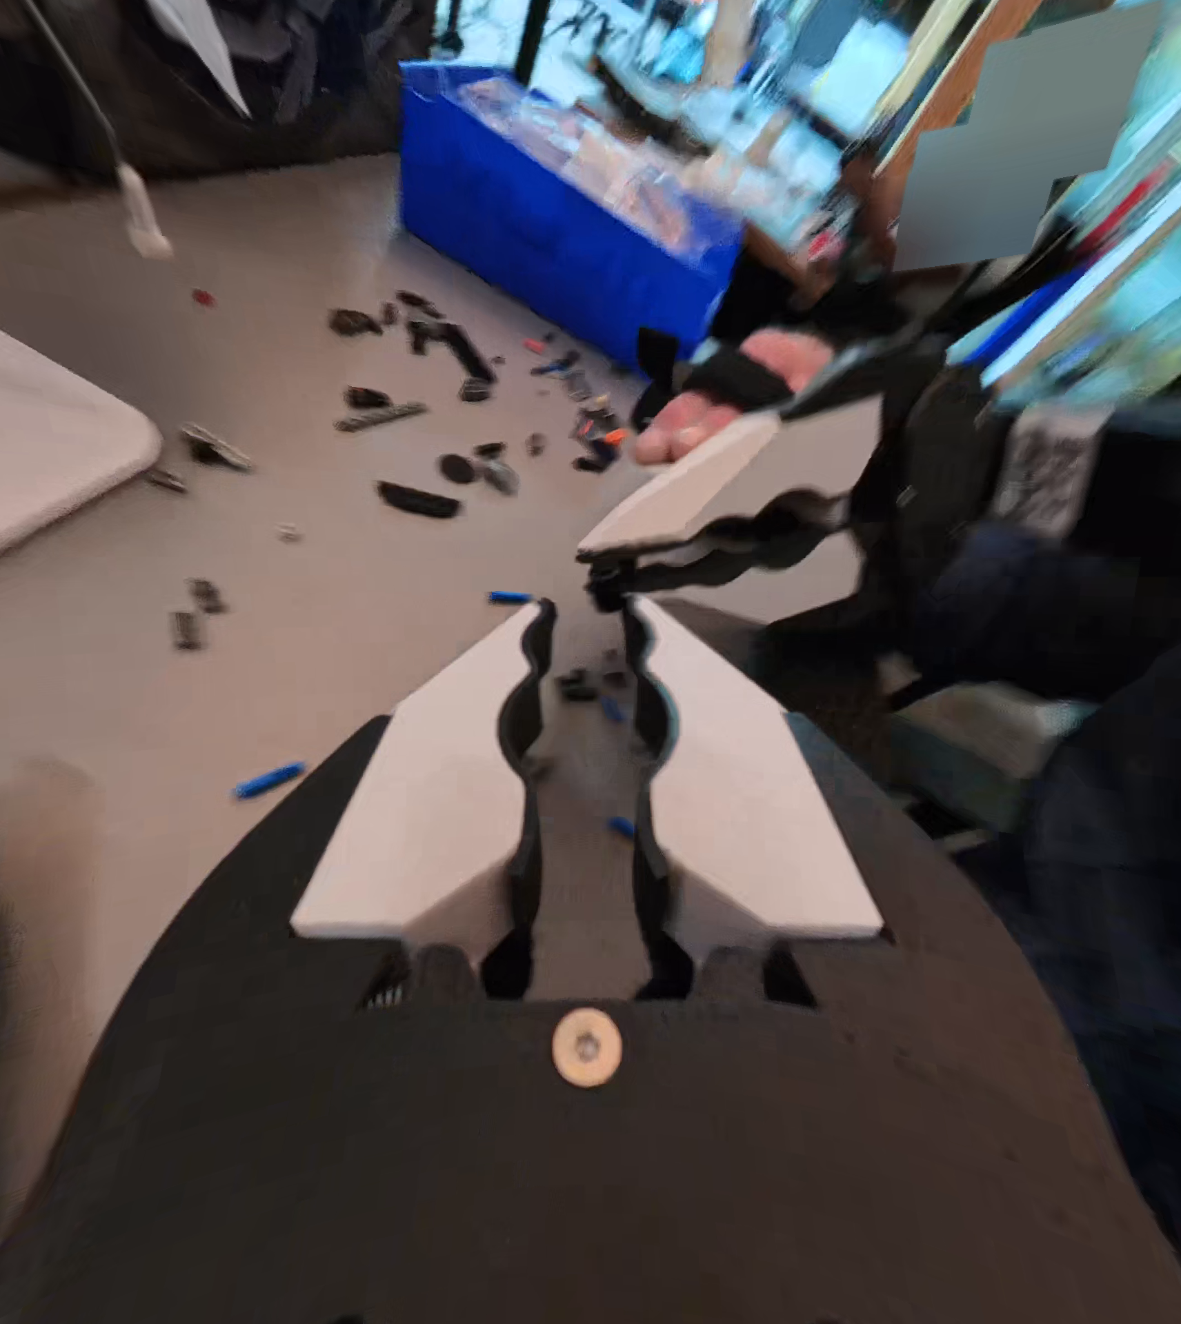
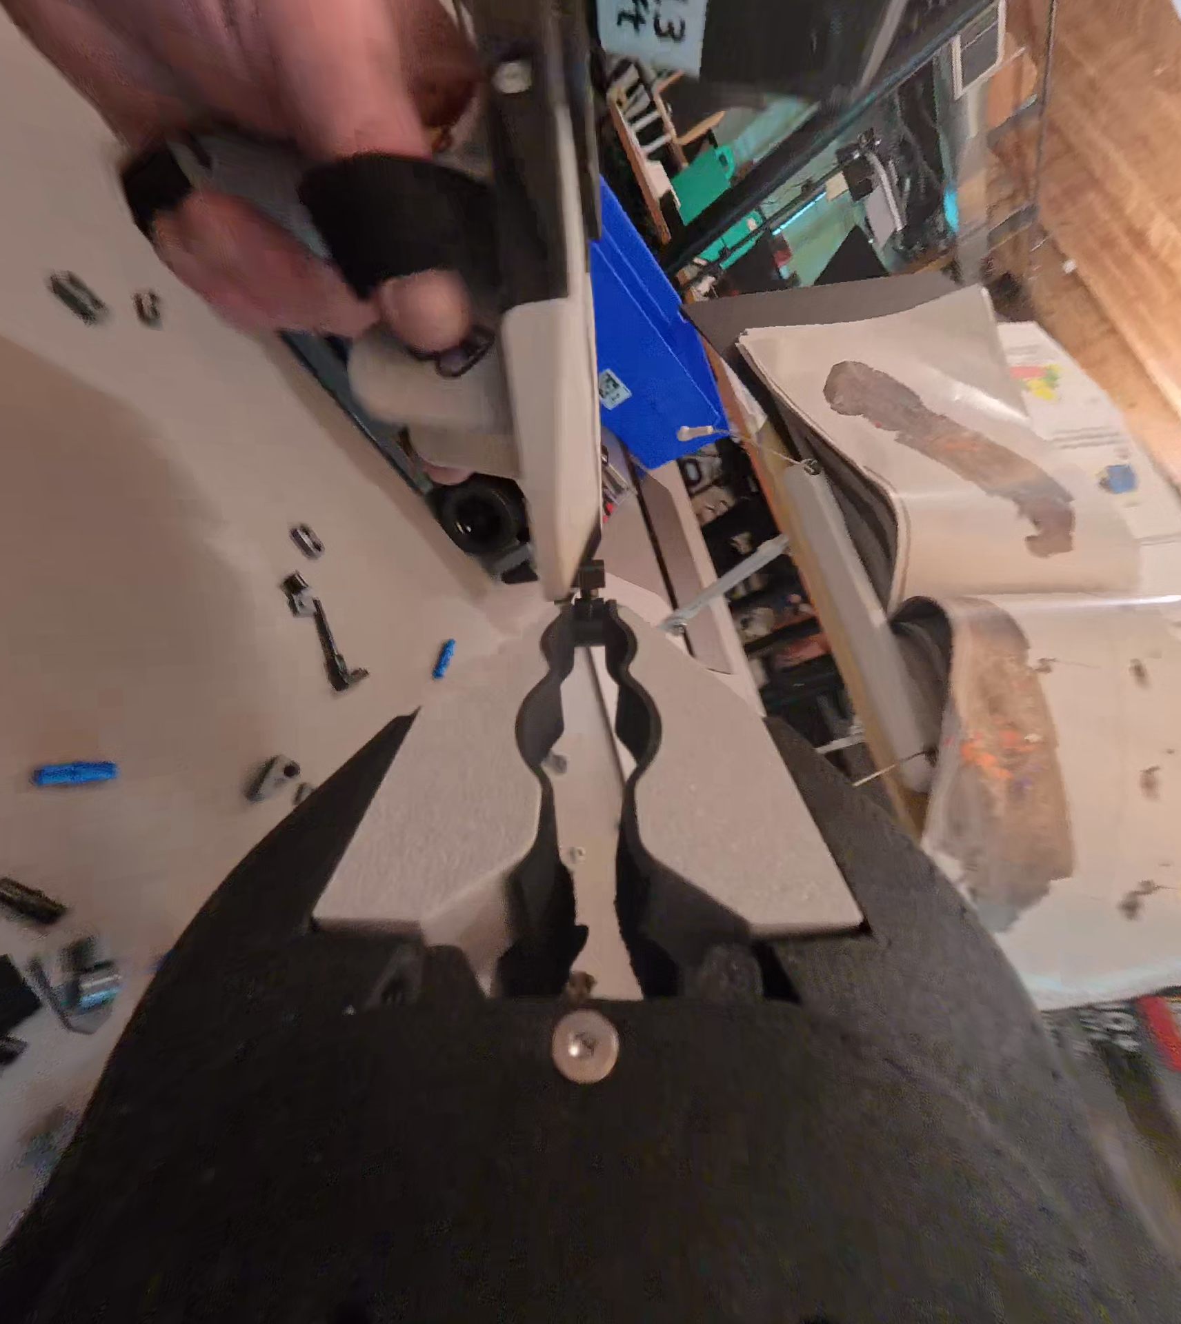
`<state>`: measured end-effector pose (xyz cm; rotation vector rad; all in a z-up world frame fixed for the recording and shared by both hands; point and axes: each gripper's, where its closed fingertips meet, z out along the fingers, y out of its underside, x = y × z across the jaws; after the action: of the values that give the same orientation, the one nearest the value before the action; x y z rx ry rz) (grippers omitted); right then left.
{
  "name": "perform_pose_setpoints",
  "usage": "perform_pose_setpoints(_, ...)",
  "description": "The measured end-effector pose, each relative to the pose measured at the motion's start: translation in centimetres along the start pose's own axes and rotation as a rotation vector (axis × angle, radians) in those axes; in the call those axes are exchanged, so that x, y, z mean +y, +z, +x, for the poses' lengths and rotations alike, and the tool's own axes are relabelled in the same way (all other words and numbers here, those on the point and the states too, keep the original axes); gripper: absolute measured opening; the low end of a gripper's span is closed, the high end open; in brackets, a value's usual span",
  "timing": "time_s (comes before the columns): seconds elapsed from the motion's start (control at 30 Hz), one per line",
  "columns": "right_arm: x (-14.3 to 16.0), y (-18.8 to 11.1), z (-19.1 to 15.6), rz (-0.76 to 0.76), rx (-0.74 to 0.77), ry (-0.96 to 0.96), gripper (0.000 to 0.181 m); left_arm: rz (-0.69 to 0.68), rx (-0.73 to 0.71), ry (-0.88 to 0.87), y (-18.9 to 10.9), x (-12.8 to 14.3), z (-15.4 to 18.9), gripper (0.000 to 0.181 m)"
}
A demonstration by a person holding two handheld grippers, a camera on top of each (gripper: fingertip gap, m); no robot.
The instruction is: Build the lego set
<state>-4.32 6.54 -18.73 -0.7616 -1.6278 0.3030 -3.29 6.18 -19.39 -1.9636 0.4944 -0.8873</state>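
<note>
My right gripper point(image 2: 587, 627) is shut on a small black lego piece point(image 2: 589, 612), held above the table. In the left wrist view it point(image 1: 591, 562) comes in from the right, with the black piece point(image 1: 605, 591) at its tips. My left gripper point(image 1: 586, 609) is open, its tips right at that piece; the piece lies just beyond its right fingertip. In the right wrist view the left gripper point(image 2: 570, 580) comes down from above, edge-on, meeting the piece. Loose black pieces point(image 1: 430, 401) and blue pins point(image 1: 269, 779) lie scattered on the grey table.
A blue bin point(image 1: 559, 236) stands at the back of the table. A white board point(image 1: 14, 430) lies at the left. An open instruction booklet point(image 2: 967, 466) rests at the right. More pieces point(image 2: 329, 637) and a blue pin point(image 2: 75, 774) lie left of my right gripper. Left tips and right tips are each some 15 centimeters from the blue pin point(image 2: 75, 774). The left camera catches it too, in the left wrist view point(image 1: 619, 829).
</note>
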Motion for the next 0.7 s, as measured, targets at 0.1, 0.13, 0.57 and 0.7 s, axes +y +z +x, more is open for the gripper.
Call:
perform_pose_setpoints(0.1, -0.2, -0.3, 0.3, 0.068, -0.081, 0.207, 0.005, -0.049, -0.143, 0.275, 0.0, 0.1, -0.4, 0.022)
perform_pose_setpoints(0.13, -0.1, -0.4, 0.5, 0.076, -0.095, 0.247, 0.005, -0.052, -0.182, 0.367, 0.0, 0.0, -0.2, 0.022)
perform_pose_setpoints(0.57, 0.1, -0.4, -0.6, 0.125, -0.269, 0.431, 0.005, -0.073, -0.264, 0.588, 0.2, 0.0, 0.5, 0.017)
perform_pose_setpoints(0.7, 0.1, -0.4, -1.0, 0.122, -0.293, 0.423, 0.005, -0.060, -0.233, 0.524, 0.0, -0.2, 0.2, 0.016)
